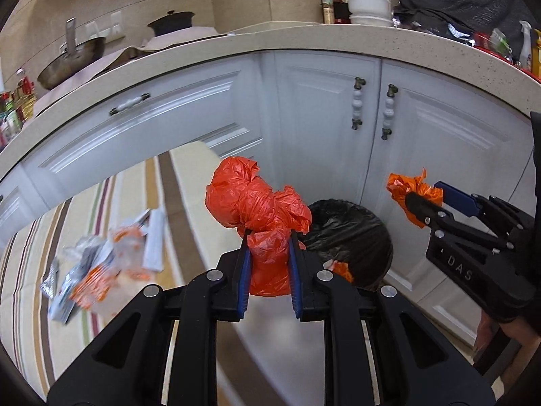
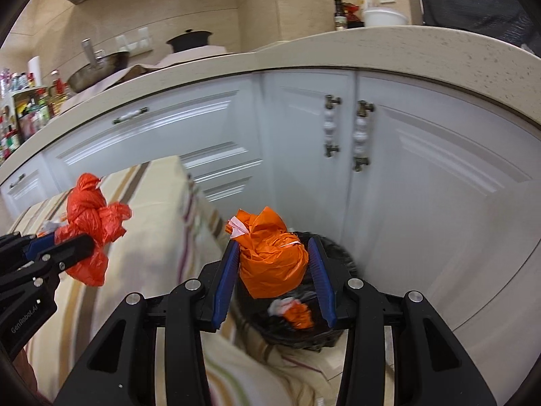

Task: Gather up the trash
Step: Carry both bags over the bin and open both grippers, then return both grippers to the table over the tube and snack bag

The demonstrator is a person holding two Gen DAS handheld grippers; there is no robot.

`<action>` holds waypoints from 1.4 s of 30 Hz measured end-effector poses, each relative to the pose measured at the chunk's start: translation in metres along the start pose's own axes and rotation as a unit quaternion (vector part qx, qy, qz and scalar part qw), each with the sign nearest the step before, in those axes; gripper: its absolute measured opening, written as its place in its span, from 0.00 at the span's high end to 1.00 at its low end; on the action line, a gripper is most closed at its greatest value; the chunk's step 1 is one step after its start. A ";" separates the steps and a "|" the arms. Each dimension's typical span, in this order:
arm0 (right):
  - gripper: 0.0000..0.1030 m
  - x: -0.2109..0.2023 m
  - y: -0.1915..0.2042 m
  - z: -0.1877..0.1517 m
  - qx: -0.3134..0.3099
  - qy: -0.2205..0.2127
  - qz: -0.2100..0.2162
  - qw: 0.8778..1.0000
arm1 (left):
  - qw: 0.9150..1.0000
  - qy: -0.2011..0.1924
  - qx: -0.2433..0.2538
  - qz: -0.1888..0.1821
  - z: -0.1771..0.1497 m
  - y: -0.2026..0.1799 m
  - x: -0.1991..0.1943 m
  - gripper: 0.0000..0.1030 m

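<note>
Red bag point(image 1: 257, 203) pinched in left tool point(image 1: 268, 237), orange bag point(image 2: 270, 257) in right tool point(image 2: 275, 247).

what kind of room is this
A home kitchen, most likely. A speckled countertop runs above white cabinet doors, a metal pan and a dark pot sit on top, and a sauce bottle stands by the tiled wall. A black-lined trash bin sits on the floor.

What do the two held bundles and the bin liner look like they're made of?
Red bundle in the left gripper: thin glossy plastic film, crinkled and knotted. Orange bundle in the right gripper: similar film, with creases. Bin liner: thin black plastic, wrinkled, slight sheen.
</note>
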State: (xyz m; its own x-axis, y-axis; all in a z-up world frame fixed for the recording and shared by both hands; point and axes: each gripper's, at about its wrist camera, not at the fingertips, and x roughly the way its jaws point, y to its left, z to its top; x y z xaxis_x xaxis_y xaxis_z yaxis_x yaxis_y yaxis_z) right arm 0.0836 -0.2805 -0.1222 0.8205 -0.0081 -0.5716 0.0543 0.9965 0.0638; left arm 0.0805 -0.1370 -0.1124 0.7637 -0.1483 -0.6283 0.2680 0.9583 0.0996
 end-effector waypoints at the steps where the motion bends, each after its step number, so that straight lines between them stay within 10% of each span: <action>1: 0.59 0.004 -0.005 0.002 0.001 -0.001 -0.005 1.000 | 1.000 0.002 0.000 -0.004 0.003 -0.005 0.006 0.82; 21: 0.58 0.070 -0.053 0.018 0.022 0.001 -0.037 0.999 | 0.999 0.029 0.008 -0.029 0.058 -0.053 0.109 0.81; 26: 0.47 0.085 -0.062 0.020 0.035 0.006 -0.043 0.998 | 0.999 0.032 -0.005 -0.023 0.061 -0.050 0.127 0.45; 42: 0.47 0.059 -0.031 0.026 0.029 0.010 -0.026 0.999 | 0.999 0.004 -0.031 -0.013 0.056 0.004 0.066 0.38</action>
State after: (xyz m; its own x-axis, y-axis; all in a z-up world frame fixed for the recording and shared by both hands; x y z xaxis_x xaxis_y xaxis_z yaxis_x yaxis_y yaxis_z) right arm 0.1455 -0.3137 -0.1366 0.8041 -0.0585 -0.5916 0.1311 0.9881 0.0805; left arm 0.1646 -0.1568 -0.1098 0.7520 -0.1707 -0.6367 0.2502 0.9675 0.0362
